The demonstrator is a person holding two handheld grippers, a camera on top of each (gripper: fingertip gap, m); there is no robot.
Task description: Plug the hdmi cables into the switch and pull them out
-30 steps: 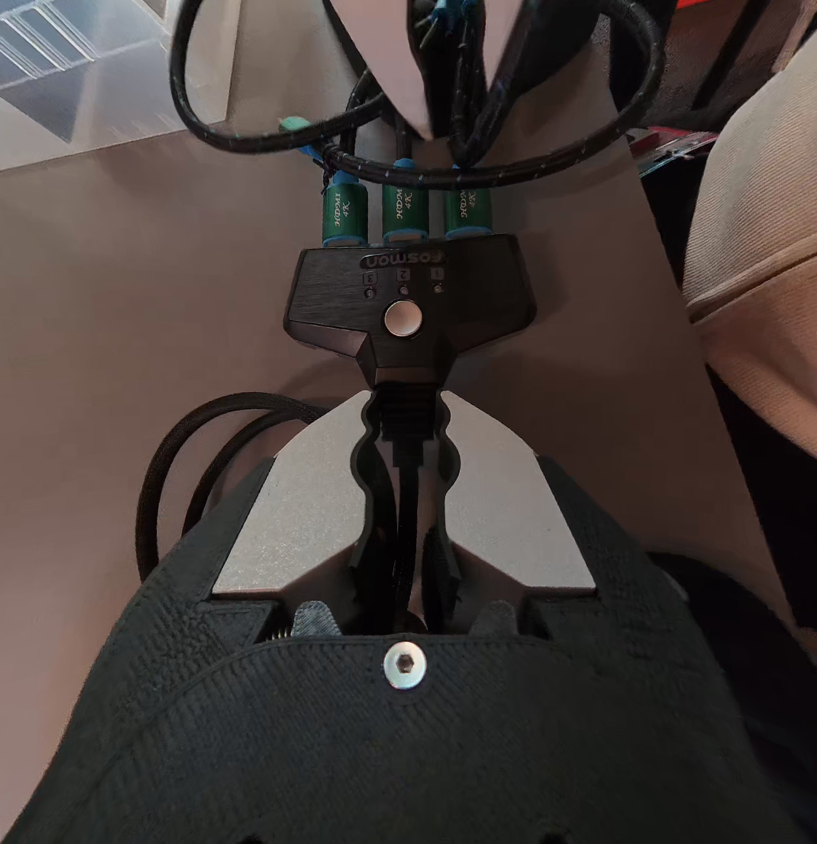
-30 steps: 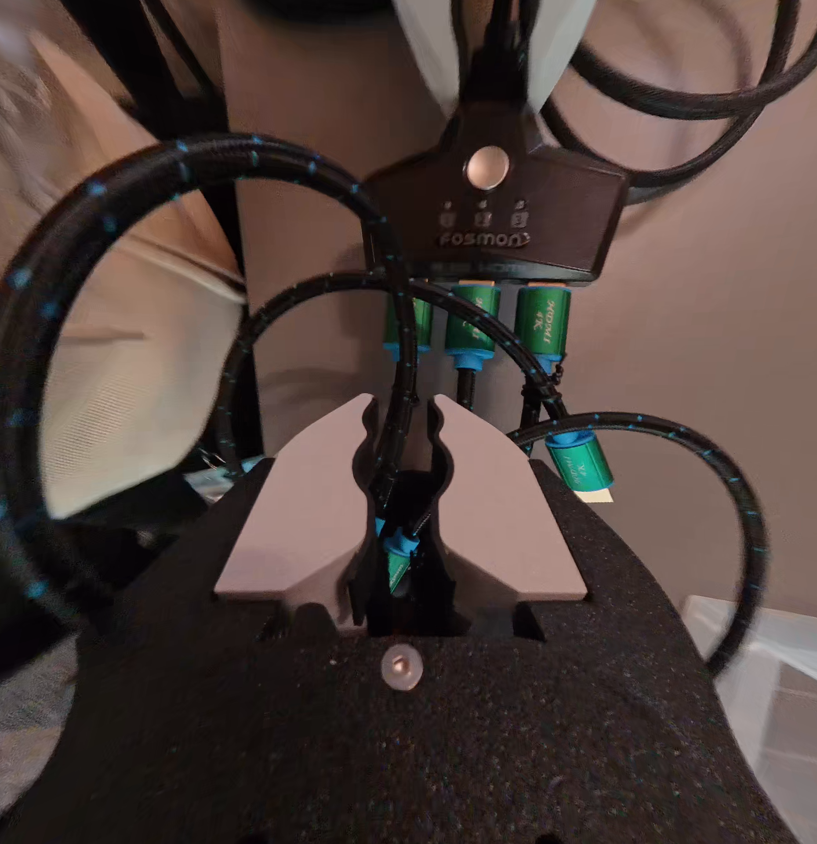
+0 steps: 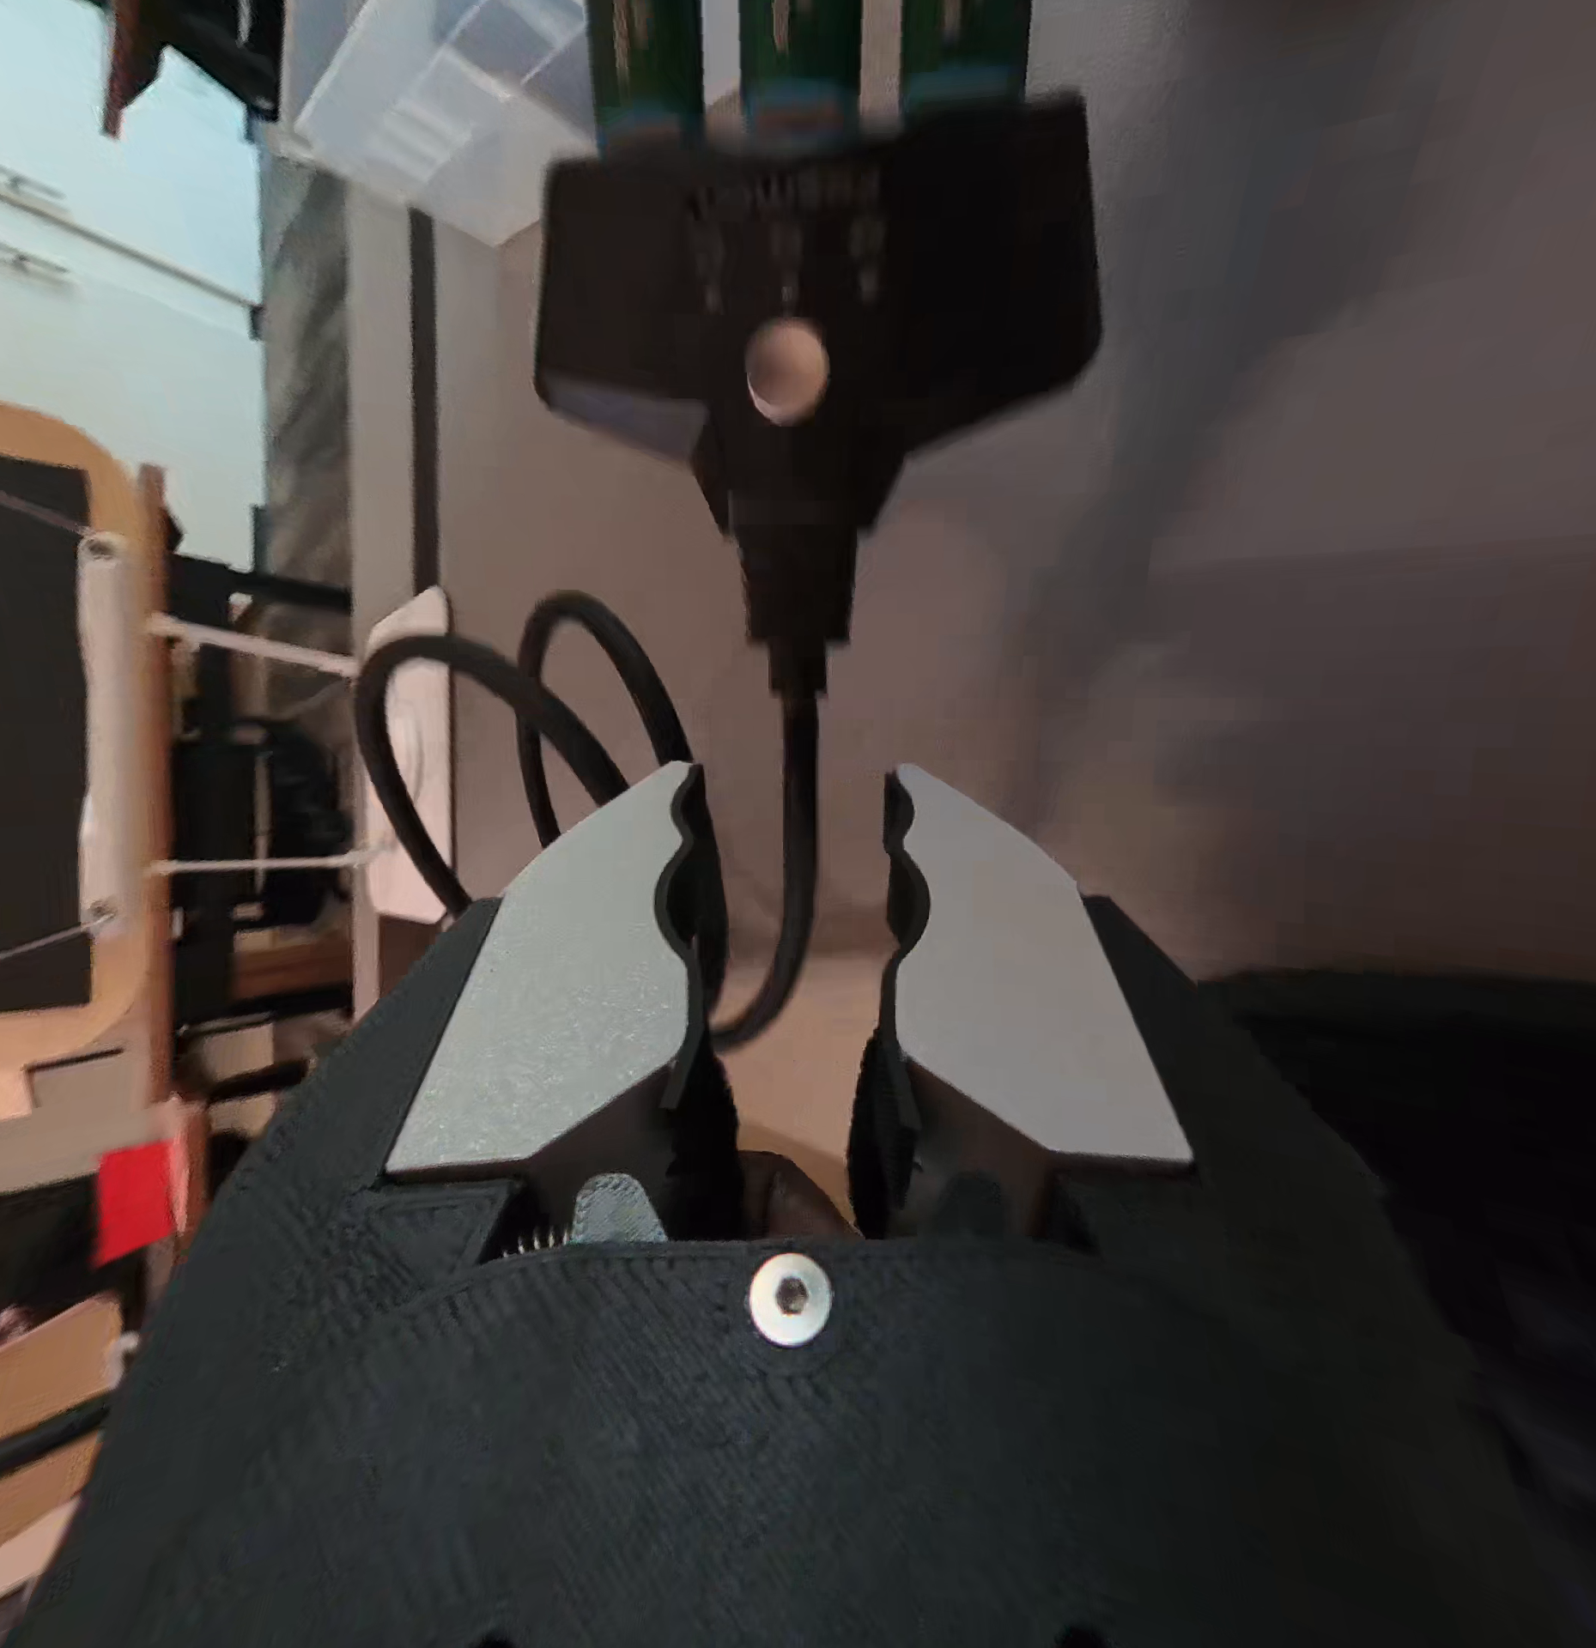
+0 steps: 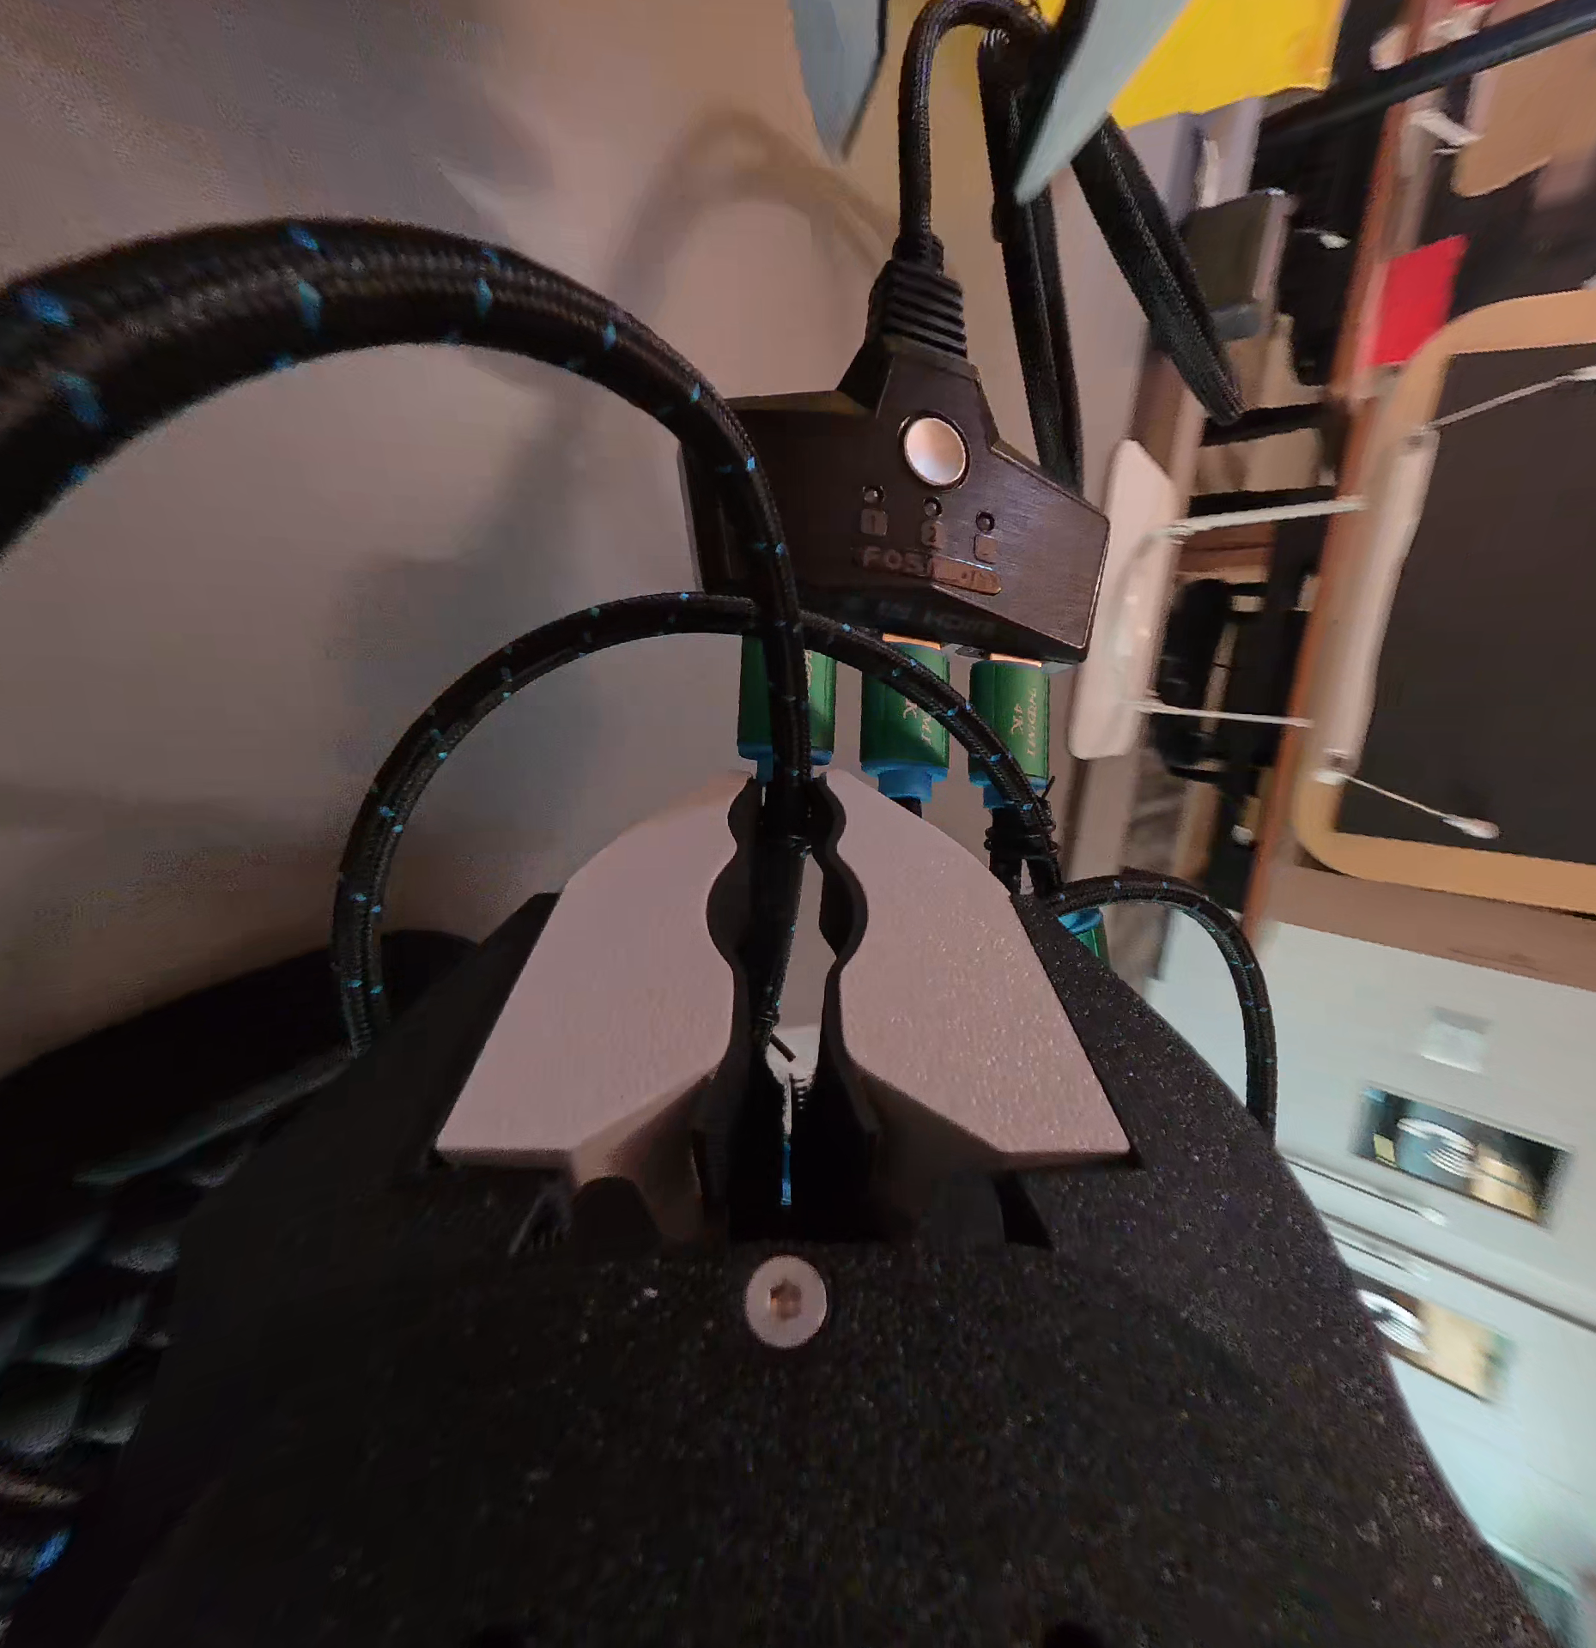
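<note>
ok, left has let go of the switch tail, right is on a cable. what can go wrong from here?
1. The left gripper is open, so the switch is unsupported; a pull may drag it.
2. The right gripper pinches the braided cable behind its green plug, which may strain that joint.
3. Another cable loop crosses the plugs and could snag.

Dim warm light, heavy motion blur, wide-angle bending at edges

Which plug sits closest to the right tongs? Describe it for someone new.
Find the black HDMI switch with the round silver button. Three green plugs line its near edge; you want the leftmost plug, right above the right tongs. Only it has a thick braided cable crossing its face.
</note>
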